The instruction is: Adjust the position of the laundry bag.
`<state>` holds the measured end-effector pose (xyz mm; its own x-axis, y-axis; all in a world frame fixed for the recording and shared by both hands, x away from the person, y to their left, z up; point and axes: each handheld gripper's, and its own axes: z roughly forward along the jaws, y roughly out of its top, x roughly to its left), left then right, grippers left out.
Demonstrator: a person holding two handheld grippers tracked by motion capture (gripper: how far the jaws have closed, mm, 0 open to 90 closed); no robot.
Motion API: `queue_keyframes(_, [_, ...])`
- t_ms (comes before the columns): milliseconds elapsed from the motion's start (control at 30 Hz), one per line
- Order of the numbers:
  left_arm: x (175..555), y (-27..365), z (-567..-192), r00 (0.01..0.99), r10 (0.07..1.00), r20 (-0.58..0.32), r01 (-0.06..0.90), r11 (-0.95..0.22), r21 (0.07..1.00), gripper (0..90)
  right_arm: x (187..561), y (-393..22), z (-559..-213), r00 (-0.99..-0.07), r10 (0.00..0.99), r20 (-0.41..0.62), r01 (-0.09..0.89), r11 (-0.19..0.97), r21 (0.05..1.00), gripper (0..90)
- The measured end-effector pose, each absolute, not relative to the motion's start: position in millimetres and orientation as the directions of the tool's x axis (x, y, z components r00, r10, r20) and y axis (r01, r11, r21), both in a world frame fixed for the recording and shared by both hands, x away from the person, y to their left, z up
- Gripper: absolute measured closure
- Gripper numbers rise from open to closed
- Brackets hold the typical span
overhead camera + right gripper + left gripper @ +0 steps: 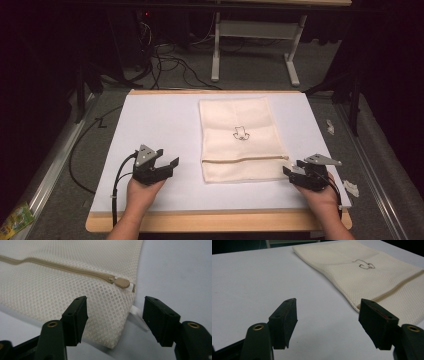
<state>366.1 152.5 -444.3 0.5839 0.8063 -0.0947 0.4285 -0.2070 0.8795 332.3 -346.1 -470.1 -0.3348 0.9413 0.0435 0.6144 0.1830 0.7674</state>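
Approach seemed the step in hand: the right gripper (115, 315), jaws apart, sat at the mesh bag's (242, 137) corner, the zipper pull (122, 283) just ahead. The left gripper (328, 320), also apart, waited beside the bag's other edge. Next probably called for pinching that pull.

Mesh bag (241, 138) flat on table (160, 125) centre; left gripper (166, 161) left of it, right gripper (292, 169) at its right corner

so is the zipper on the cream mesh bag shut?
Shut: cream mesh bag, tan zipper pull at the end, teeth closed along it.
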Motion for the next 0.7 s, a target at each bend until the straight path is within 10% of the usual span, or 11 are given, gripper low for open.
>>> queue_keyframes(200, [371,136,-452,0.608,0.784,-0.124,0.457,-0.217,0.862,32.3,344,-345,-478,-0.335,0.939,0.075,0.656,0.176,0.734,53.3])
queue_keyframes(267, [371,129,-455,0.619,0.778,-0.111,0.459,-0.243,0.855,32.7,344,-344,-477,-0.357,0.931,0.07,0.654,0.196,0.73,86.7])
queue_keyframes(700, [381,112,-462,0.627,0.768,-0.131,0.496,-0.265,0.827,38.7,317,-319,-473,-0.553,0.828,0.096,0.609,0.323,0.724,87.3])
